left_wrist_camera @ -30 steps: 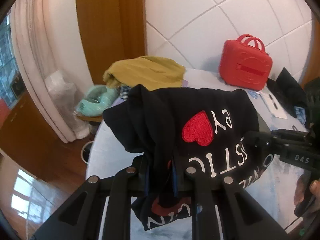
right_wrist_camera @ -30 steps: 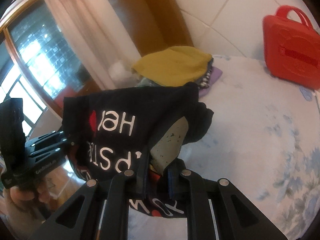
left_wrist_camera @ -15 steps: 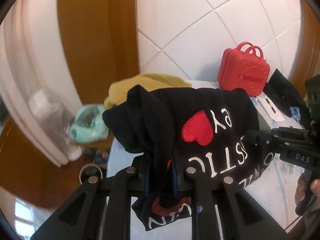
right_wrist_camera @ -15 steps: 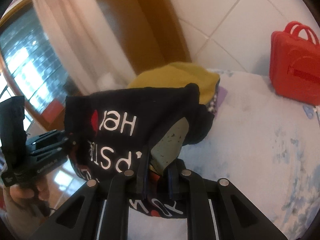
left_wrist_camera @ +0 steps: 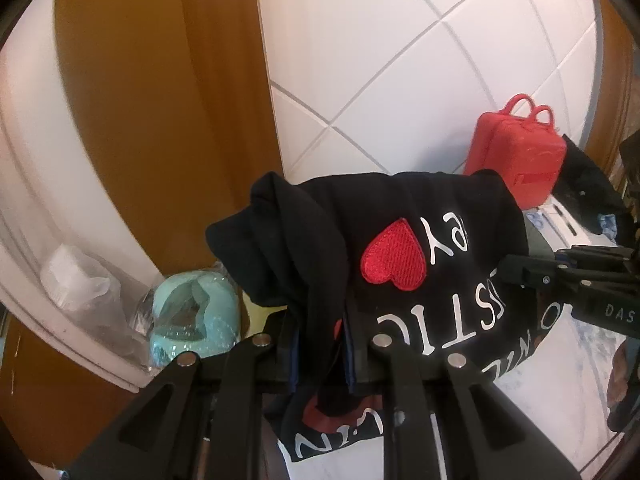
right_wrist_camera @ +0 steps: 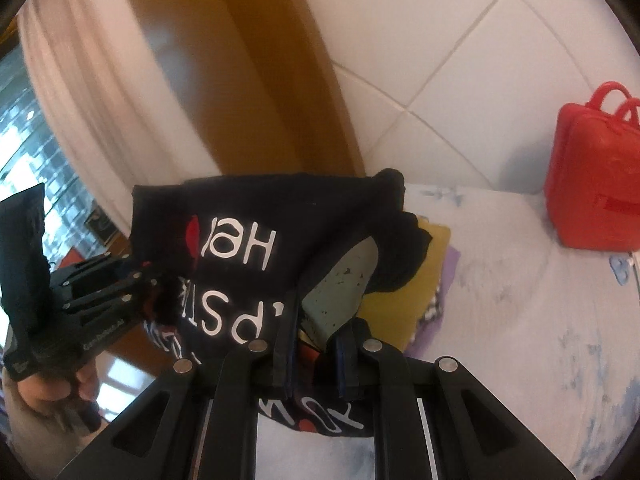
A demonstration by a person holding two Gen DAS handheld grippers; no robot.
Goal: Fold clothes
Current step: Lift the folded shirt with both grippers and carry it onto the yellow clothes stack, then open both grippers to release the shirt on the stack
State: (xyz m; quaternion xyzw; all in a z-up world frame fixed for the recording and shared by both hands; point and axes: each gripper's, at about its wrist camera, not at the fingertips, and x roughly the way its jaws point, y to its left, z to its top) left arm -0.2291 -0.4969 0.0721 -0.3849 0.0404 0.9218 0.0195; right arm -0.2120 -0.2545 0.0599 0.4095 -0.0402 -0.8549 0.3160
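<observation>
Black shirt (left_wrist_camera: 400,216) w/ red heart held up over bed (right_wrist_camera: 520,300); left gripper (left_wrist_camera: 322,356) & right gripper (right_wrist_camera: 314,356) both clamped on its fabric.

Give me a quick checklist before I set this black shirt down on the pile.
1. Left gripper clamped on black shirt: ok.
2. Right gripper clamped on shirt: ok.
3. Shirt lifted clear of the bedsheet: ok.
4. Fold tidy: not ok, cloth bunched at both grippers.
5. Yellow garment pile in reach: cannot tell.
6. Red case out of the way: ok.
</observation>
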